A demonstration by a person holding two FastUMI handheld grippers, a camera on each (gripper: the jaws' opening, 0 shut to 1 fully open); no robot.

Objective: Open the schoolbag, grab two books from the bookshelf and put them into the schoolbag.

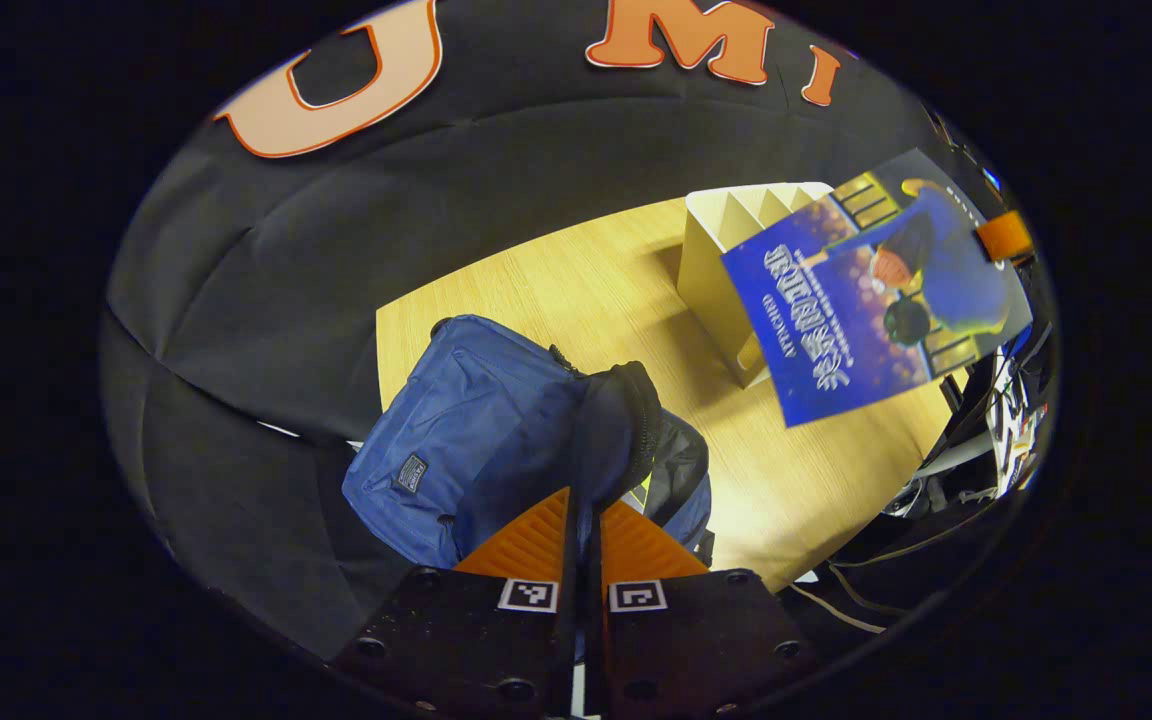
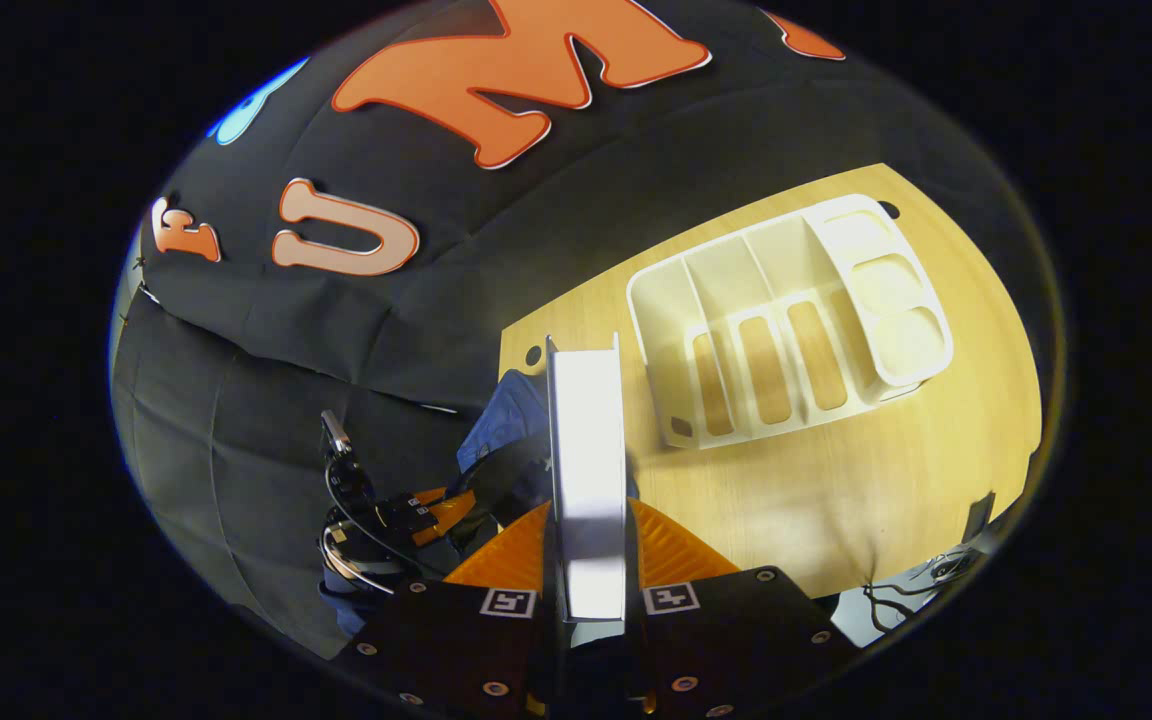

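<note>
Two grippers are busy over your wooden table (image 2: pixel 836 480), and the white rack (image 2: pixel 786 330) is the best landmark on it. That rack is smooth moulded plastic with rounded corners, upright dividers and long slotted openings through which the pale wood grain shows. Beside the rack, towards the black cloth wall, sits the bag (image 1: pixel 466 440): soft blue woven fabric, slouched and rounded, with a small stitched patch on its front pocket and a dark zip running along the raised opening. Your left gripper (image 1: pixel 584 540) has its ridged fingers (image 1: pixel 526 545) drawn almost together, pinching a fold of the bag's fabric at the zip edge and holding it up. In the right gripper view, your right gripper (image 2: pixel 588 560) is clamped on a book (image 2: pixel 588 450), seen edge-on: a flat slab of white page edges between thin covers, both ribbed fingers (image 2: pixel 501 555) pressing on its sides. The book hangs in the air just beside the rack, between it and the bag, clear of the table. From the left gripper view the same book shows its glossy blue cover (image 1: pixel 871 300), tilted, in front of the rack's end, with the right gripper's tip at its upper corner. Beyond the bag from the rack, in the right gripper view, you can see the left gripper and its cables.
</note>
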